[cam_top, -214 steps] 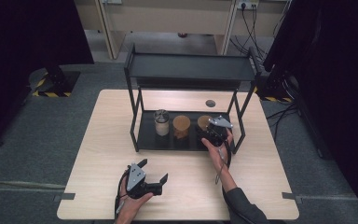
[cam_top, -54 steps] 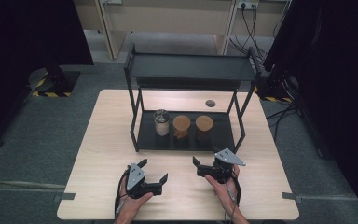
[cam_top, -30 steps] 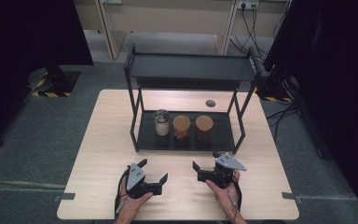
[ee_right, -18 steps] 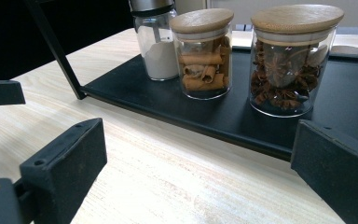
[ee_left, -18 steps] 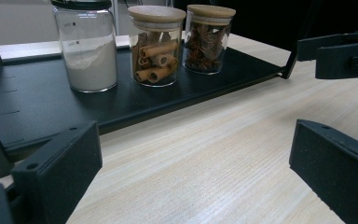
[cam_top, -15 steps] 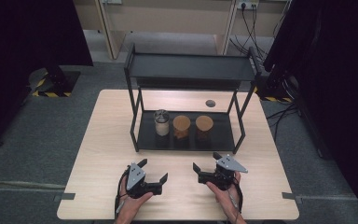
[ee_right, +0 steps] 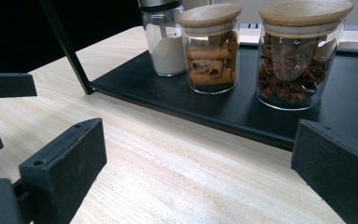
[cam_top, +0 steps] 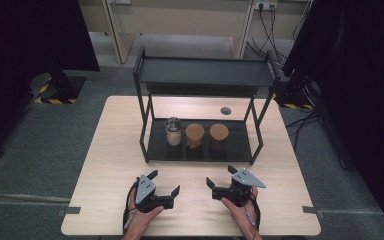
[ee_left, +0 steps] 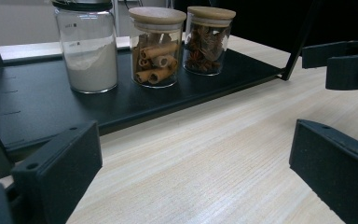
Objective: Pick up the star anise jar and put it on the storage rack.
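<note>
A black two-tier rack (cam_top: 152, 150) stands mid-table. On its lower shelf (ee_left: 51, 107) three glass jars stand in a row: white powder under a dark lid (cam_top: 173, 131) (ee_left: 88, 46) (ee_right: 165, 39), cinnamon sticks under a wooden lid (cam_top: 195, 135) (ee_left: 156, 46) (ee_right: 212, 49), and star anise under a wooden lid (cam_top: 219, 136) (ee_left: 209, 39) (ee_right: 298, 56). My left gripper (cam_top: 164, 182) (ee_left: 196, 177) rests open on the table, front left of the rack. My right gripper (cam_top: 220, 175) (ee_right: 196, 172) is open too, front right, with nothing between its jaws.
The rack's top shelf (cam_top: 205, 72) overhangs the jars, with thin black posts (cam_top: 142, 120) at the corners. A round grommet (cam_top: 225, 110) sits in the light wooden table (cam_top: 105, 150) behind the rack. Cables (cam_top: 270, 20) lie on the floor beyond.
The right gripper has drawn back from the star anise jar on the shelf to the table's front and now rests there open. The left gripper has not moved.
</note>
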`<state>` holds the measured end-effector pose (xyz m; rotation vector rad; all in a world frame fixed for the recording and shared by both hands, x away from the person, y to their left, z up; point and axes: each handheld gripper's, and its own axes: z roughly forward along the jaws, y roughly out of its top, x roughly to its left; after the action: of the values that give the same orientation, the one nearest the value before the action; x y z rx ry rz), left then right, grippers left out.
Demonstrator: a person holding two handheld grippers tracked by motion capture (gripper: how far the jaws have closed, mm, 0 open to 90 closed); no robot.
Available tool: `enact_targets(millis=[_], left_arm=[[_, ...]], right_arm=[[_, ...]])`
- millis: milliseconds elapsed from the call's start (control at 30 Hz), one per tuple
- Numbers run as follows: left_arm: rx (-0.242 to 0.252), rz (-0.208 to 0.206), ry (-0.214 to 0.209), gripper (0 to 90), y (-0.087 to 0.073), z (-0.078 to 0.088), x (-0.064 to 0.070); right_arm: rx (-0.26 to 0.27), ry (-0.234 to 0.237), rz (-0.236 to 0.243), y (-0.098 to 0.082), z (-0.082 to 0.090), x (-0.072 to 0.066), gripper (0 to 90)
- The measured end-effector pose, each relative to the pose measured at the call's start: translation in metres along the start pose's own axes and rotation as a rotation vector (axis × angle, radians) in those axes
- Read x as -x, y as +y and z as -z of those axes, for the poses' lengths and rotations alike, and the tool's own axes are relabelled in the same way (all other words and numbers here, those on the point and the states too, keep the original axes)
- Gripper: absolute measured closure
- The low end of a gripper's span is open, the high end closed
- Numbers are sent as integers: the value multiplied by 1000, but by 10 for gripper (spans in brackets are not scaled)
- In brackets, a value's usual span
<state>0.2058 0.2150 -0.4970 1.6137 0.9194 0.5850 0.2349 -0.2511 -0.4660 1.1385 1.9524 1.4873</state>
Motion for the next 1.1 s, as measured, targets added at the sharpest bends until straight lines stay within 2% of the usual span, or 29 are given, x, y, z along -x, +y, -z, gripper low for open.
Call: enact_targets(millis=[233, 1100], left_arm=[[-1, 10, -1, 18, 0, 0, -1], [2, 7, 1, 18, 0, 1, 0]], right_arm=[[-2, 5, 1, -2, 2, -1, 36], [-2, -2, 5, -7, 11, -4, 35]])
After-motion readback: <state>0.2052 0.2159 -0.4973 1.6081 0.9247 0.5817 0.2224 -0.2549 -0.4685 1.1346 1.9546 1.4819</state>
